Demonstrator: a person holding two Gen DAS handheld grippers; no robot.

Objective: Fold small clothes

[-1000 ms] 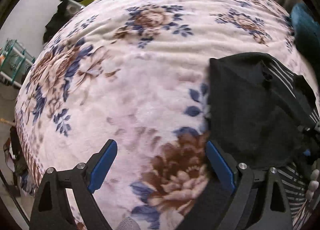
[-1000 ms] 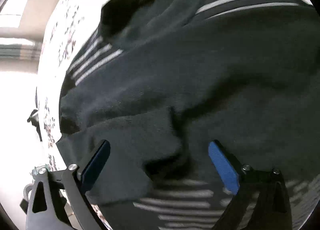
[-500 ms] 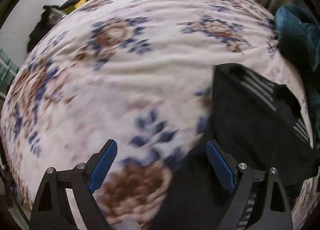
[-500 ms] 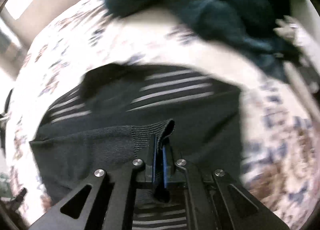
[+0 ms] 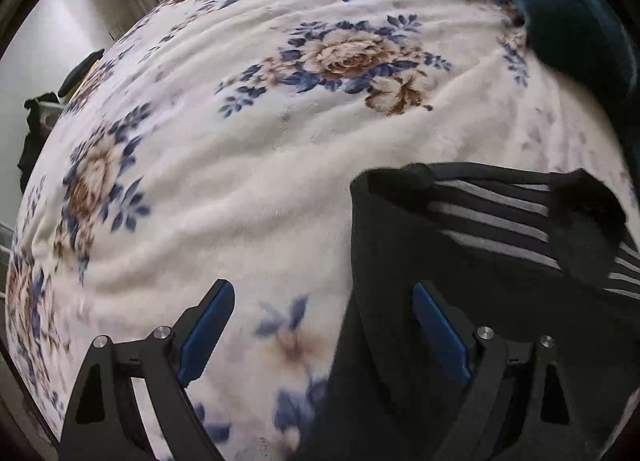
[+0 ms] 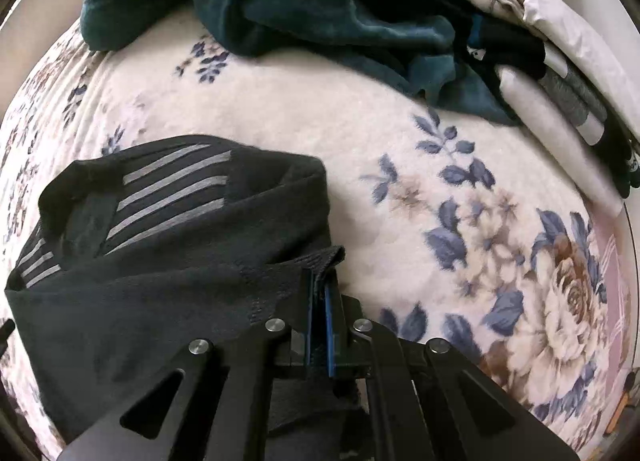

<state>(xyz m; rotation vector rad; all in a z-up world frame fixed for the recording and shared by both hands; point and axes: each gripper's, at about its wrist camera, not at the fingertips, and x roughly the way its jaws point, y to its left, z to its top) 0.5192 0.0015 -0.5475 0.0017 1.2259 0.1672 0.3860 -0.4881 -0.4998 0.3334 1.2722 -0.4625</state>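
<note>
Right gripper (image 6: 318, 293) clenched on ribbed hem of the black grey-striped knit garment (image 6: 160, 261). Left gripper (image 5: 322, 325) released, jaws wide over the cream floral fleece blanket (image 5: 248, 165)

Right gripper (image 6: 318, 301) jaws shut on black garment (image 6: 160, 281) hem & lifted; left gripper (image 5: 320, 325) swung over.
</note>
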